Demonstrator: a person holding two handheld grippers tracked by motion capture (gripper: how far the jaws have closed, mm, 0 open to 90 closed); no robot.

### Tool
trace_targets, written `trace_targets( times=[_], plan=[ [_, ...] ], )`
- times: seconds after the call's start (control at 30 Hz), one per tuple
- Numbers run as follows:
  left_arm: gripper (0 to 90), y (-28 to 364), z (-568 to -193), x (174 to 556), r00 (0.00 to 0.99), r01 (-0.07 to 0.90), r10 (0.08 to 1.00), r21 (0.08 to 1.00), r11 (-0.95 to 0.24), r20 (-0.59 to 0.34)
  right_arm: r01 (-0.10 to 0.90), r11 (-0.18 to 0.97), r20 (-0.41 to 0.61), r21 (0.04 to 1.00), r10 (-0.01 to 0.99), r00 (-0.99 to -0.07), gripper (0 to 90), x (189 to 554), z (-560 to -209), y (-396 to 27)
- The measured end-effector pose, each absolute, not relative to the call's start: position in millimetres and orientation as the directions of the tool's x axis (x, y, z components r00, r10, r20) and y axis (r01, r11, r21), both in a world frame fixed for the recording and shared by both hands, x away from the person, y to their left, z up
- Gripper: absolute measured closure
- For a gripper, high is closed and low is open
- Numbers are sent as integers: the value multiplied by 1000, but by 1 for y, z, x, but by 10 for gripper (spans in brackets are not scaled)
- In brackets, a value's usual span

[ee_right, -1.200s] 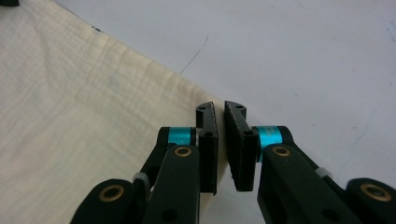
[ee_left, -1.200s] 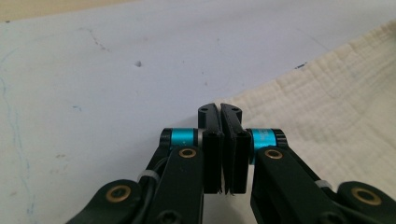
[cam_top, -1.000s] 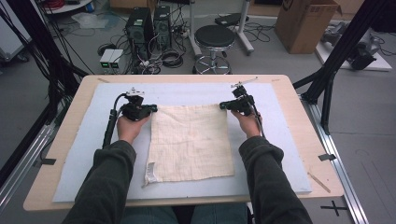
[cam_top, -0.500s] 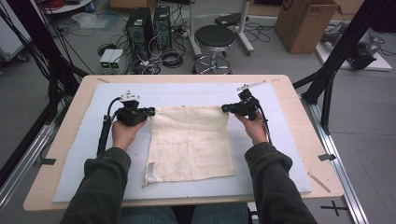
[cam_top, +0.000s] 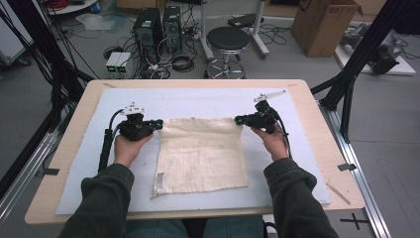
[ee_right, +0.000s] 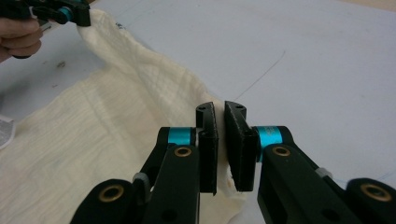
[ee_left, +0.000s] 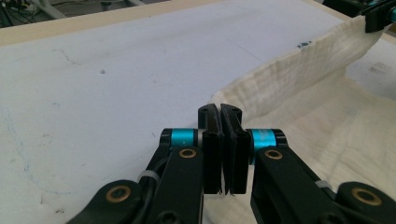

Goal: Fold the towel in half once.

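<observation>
Pinching cloth (cam_top: 202, 153) corners, left gripper (ee_left: 219, 122), right gripper (ee_right: 221, 122)

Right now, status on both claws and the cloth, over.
Left claw shut on cloth, far left corner. Right claw shut on far right corner. Far edge lifted, the rest flat on the mat. Nothing in the way.

Wooden table (cam_top: 317, 106) bears pale mat (cam_top: 198, 101), seemingly paper.

Left gripper (ee_left: 220, 112) fingers (ee_left: 232, 140) pinched, apparently on cream cloth (ee_left: 317, 107) corner.
</observation>
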State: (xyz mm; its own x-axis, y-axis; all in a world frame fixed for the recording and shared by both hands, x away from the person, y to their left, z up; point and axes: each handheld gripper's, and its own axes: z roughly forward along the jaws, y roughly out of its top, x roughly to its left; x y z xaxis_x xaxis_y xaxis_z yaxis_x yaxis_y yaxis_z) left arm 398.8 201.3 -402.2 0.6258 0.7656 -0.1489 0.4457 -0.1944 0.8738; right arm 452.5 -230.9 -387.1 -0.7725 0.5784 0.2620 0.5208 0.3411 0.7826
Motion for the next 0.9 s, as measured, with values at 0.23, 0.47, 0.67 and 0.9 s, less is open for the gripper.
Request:
trace_targets(
  times=[0.23, 0.47, 0.67, 0.9],
  plan=[
    [869, 204, -401, 387, 656, 424, 746, 874, -238, -115, 515, 345, 268, 785, 560, -784, 836, 441, -388, -234],
    [869, 199, -395, 374, 696, 400, 713, 871, -287, -84, 493, 372, 247, 786, 541, -804, 835, 428, -381, -233],
    [869, 199, -394, 363, 711, 383, 700, 870, -310, -63, 474, 375, 232, 797, 535, -812, 835, 417, -379, -236],
    [869, 203, -396, 349, 718, 380, 692, 874, -303, -72, 484, 376, 242, 791, 534, -810, 835, 404, -387, -242]
  ],
)
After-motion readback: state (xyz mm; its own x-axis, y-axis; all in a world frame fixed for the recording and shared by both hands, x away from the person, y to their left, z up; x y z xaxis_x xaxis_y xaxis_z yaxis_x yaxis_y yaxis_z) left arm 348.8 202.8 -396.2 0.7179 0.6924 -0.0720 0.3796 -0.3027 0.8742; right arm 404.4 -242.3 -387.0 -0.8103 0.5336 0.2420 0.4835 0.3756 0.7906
